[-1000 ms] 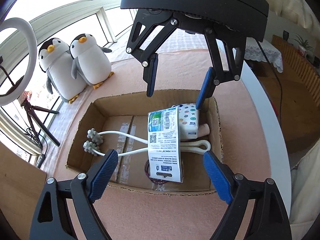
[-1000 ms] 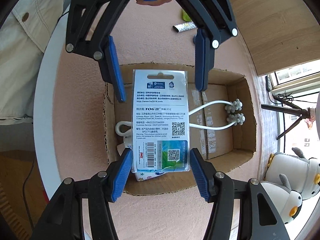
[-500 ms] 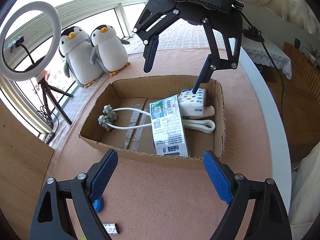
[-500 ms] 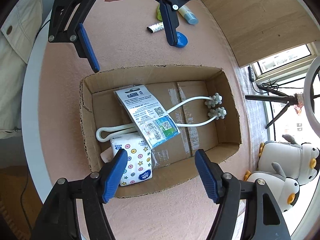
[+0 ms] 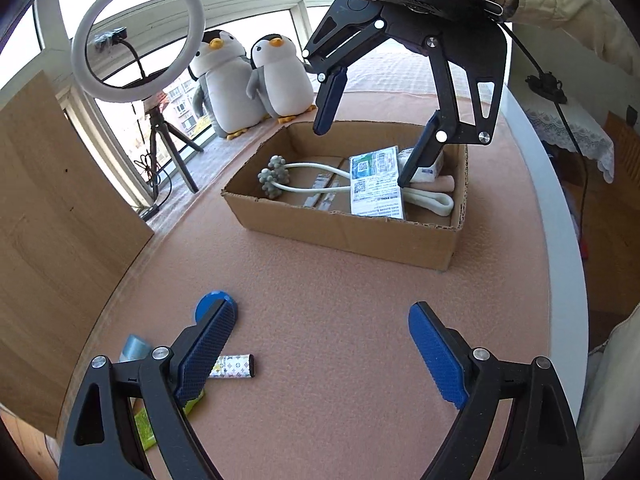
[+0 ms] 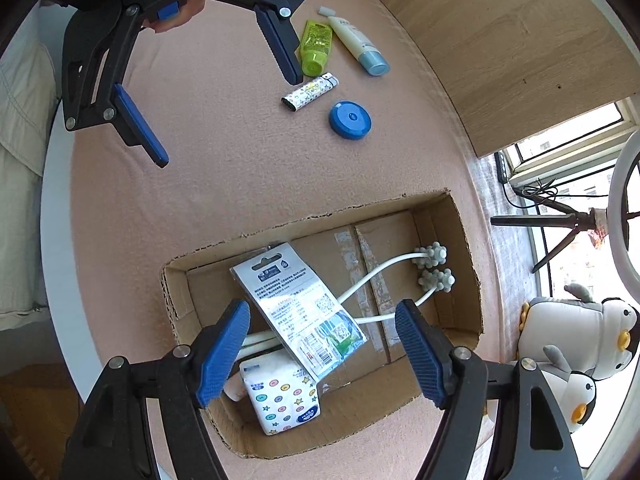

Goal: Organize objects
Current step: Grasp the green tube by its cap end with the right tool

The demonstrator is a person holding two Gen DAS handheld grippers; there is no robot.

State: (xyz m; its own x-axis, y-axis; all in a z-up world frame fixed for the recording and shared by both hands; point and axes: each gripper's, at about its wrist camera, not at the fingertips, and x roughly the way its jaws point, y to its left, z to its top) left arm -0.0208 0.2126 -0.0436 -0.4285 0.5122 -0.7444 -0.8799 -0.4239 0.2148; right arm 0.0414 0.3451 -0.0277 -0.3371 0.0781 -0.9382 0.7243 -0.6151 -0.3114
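A cardboard box [image 5: 344, 232] [image 6: 460, 240] on the pink table holds a flat printed packet [image 5: 376, 186] [image 6: 300, 308], a white massager with grey knobs [image 5: 280, 178] [image 6: 432, 268] and a tissue pack [image 6: 284, 396]. My right gripper [image 6: 322, 356] [image 5: 368, 144] is open and empty above the box. My left gripper [image 5: 320, 352] [image 6: 224, 116] is open and empty above the table, near a patterned lighter [image 5: 234, 372] [image 6: 310, 92], a blue round disc [image 5: 210, 306] [image 6: 350, 120], a green tube [image 6: 316, 46] and a white tube with a blue cap [image 6: 358, 46].
Two plush penguins [image 5: 256, 84] [image 6: 572, 340] stand beyond the box by the window. A ring light on a tripod [image 5: 136, 44] stands off the table. A wooden board [image 5: 52, 216] [image 6: 500, 40] borders the table's side. The white table edge [image 5: 552, 200] curves nearby.
The packet left my right gripper and now lies in the box. Both grippers have pulled back from the box; the left one has moved over the loose items on the table.
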